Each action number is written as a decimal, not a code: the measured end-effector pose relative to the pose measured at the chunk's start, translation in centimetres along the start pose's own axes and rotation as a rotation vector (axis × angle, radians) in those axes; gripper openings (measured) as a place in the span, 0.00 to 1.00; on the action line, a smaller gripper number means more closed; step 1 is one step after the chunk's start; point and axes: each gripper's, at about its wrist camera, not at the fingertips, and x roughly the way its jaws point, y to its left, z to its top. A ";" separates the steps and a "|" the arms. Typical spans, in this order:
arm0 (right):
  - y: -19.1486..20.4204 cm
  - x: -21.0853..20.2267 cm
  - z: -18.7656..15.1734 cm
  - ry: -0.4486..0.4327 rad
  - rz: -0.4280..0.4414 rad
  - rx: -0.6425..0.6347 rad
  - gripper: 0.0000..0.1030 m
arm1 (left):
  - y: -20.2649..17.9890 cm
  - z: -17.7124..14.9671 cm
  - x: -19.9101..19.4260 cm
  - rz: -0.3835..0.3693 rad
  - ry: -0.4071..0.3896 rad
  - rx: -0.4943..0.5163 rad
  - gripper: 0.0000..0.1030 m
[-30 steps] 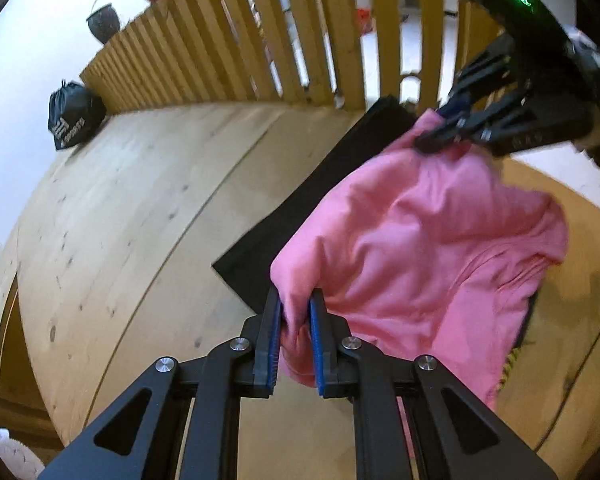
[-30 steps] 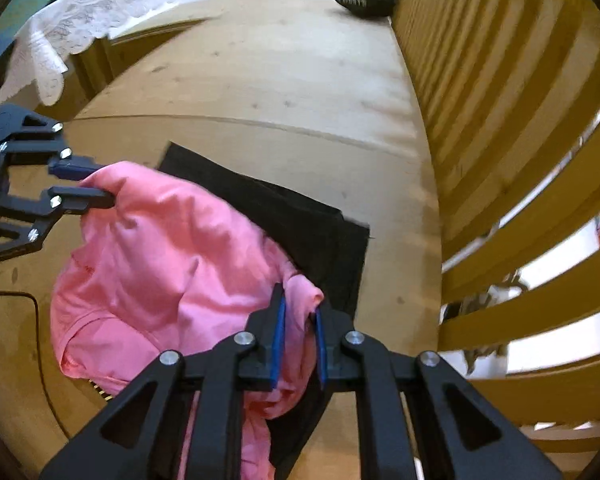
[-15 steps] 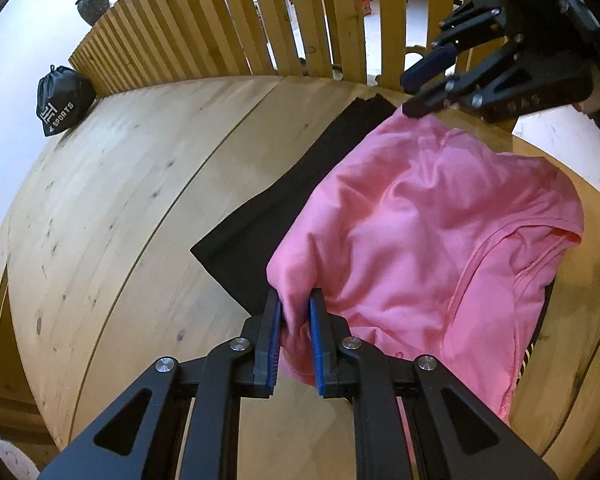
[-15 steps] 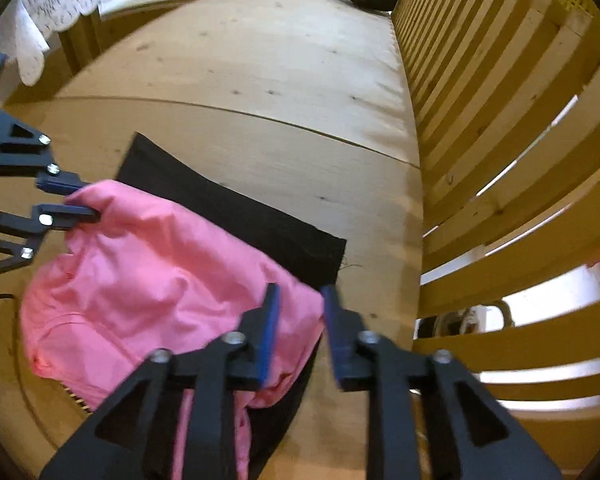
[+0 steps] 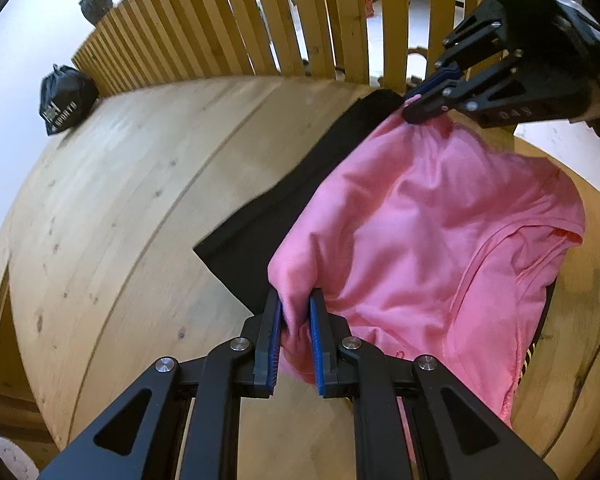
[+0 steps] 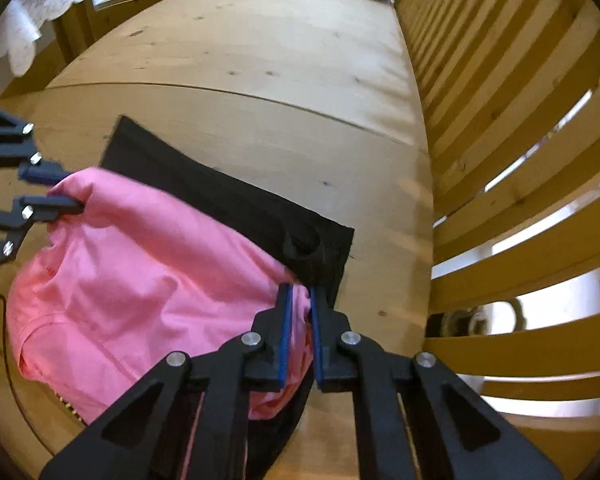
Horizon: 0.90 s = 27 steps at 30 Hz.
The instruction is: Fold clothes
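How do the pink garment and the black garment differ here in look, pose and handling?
The pink garment is bright, rumpled and bunched; the black garment is dark and lies flat with straight edges. Pink lies on top; black sits beneath it on the table, partly covered. Both tongs, left and right, pinch pink cloth; the right has just closed on it. Neither visibly grips black. Both are cloth on the same table.

A home: wooden railing [image 5: 260, 20], potted plant [image 5: 96, 2], lace cloth [image 6: 40, 4].

A wooden table [image 5: 112, 200] stands beside a slatted wooden railing [image 5: 228, 36].
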 end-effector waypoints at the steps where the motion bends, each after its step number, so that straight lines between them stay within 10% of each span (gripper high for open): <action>1: 0.2 -0.7 -0.1 -0.019 -0.013 -0.011 0.08 | 0.0 0.0 -0.4 0.003 -0.012 -0.001 0.12; 19: -0.4 -3.1 -0.1 -0.122 -0.124 -0.029 0.08 | 0.2 0.5 -1.9 0.101 -0.089 0.009 0.12; 22: -0.4 -1.5 1.3 -0.151 -0.245 -0.071 0.13 | 1.8 1.5 0.5 0.251 -0.067 -0.021 0.29; 24: -0.5 1.3 2.1 -0.028 -0.358 -0.108 0.17 | 3.8 1.4 2.3 0.222 0.023 -0.108 0.34; 27: -0.3 0.1 0.9 -0.044 -0.296 -0.081 0.21 | 5.1 0.4 1.1 0.160 0.007 -0.161 0.42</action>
